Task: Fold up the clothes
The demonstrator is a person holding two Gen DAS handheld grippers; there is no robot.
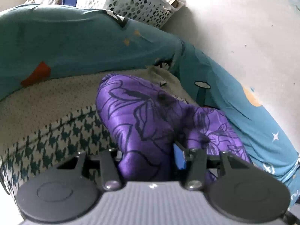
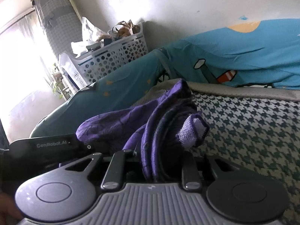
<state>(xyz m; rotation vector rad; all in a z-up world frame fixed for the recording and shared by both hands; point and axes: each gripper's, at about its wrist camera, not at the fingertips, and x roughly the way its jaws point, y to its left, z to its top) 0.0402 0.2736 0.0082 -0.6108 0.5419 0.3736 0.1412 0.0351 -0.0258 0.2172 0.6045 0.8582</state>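
A purple garment with a dark flower print (image 1: pixel 142 116) lies bunched on a houndstooth-patterned cover (image 1: pixel 56 138). My left gripper (image 1: pixel 148 161) is shut on a fold of it; the cloth fills the space between the fingers and hides the tips. My right gripper (image 2: pixel 155 165) is shut on another bunched edge of the same purple garment (image 2: pixel 131 123), with a pale inner hem (image 2: pixel 193 129) sticking out to the right. The left gripper's black body (image 2: pixel 46 146) shows at the left of the right wrist view, close beside the right one.
Teal cushions with printed shapes (image 1: pixel 84 43) (image 2: pixel 243 54) border the houndstooth cover (image 2: pixel 253 131). A white perforated laundry basket (image 1: pixel 131 1) (image 2: pixel 112 60) full of things stands behind them by the white wall. A bright window is at the left in the right wrist view.
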